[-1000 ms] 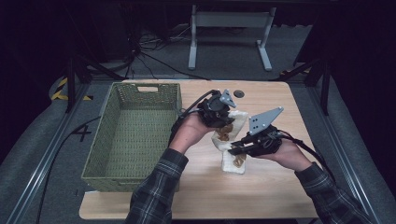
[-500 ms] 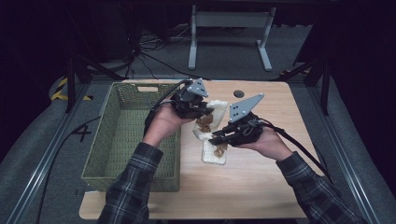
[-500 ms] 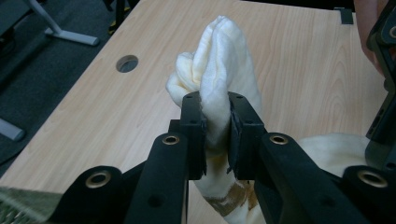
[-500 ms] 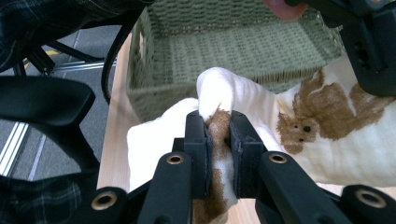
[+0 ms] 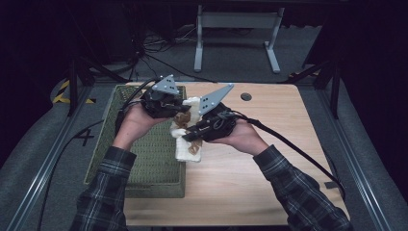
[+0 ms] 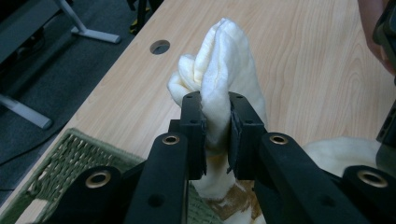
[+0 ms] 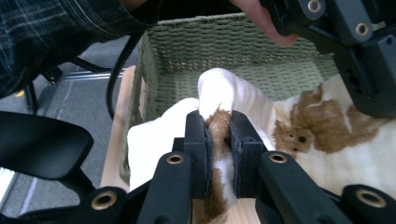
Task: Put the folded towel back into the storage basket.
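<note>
Cream towel (image 5: pixel 188 144) pinched by L claw (image 6: pixel 216 126) & R claw (image 7: pixel 219 140).

A light wooden table (image 5: pixel 269 159) carries a green woven basket (image 5: pixel 144 159).

A towel (image 5: pixel 188 144) hangs between two grippers over the table (image 5: pixel 269 159). A basket (image 5: pixel 144 159) sits at its left.

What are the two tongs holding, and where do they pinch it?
Both hold the cream towel with brown animal prints. The left tongs pinch a bunched fold of it; the right tongs pinch another fold, on a brown print.
</note>
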A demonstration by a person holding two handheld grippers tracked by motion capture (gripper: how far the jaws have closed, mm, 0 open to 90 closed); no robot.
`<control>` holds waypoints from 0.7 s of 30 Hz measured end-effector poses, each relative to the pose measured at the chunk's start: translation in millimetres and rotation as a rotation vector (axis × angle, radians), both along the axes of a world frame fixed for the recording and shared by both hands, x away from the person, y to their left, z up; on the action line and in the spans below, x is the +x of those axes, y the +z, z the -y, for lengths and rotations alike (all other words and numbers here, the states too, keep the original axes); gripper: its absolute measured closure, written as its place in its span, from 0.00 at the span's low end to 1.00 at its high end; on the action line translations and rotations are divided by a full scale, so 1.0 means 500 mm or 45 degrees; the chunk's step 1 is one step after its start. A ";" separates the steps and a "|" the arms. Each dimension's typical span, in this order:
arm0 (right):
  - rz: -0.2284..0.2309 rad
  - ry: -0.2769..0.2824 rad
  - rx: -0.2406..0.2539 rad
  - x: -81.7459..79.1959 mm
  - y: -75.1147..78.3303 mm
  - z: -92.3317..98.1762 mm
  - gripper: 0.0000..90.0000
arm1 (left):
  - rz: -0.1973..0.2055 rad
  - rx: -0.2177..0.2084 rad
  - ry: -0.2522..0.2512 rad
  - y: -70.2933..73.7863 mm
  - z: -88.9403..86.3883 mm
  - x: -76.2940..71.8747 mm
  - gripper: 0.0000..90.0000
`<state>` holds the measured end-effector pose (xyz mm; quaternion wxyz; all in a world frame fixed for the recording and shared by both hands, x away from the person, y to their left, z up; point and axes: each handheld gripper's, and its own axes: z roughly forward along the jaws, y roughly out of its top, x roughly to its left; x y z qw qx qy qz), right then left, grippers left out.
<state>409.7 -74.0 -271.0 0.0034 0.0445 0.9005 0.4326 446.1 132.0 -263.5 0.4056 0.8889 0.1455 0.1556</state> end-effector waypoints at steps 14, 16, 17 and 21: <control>-0.061 0.028 -0.013 0.011 -0.071 -0.104 0.89 | -0.045 -0.080 0.044 -0.072 -0.072 -0.015 0.87; -0.074 0.030 -0.038 0.013 -0.087 -0.112 0.89 | -0.059 -0.084 0.046 -0.085 -0.079 -0.017 0.87; -0.078 0.029 -0.058 0.015 -0.102 -0.117 0.89 | -0.063 -0.083 0.054 -0.091 -0.082 -0.018 0.87; -0.084 0.037 -0.080 0.014 -0.121 -0.127 0.88 | -0.089 -0.090 0.058 -0.110 -0.091 -0.019 0.87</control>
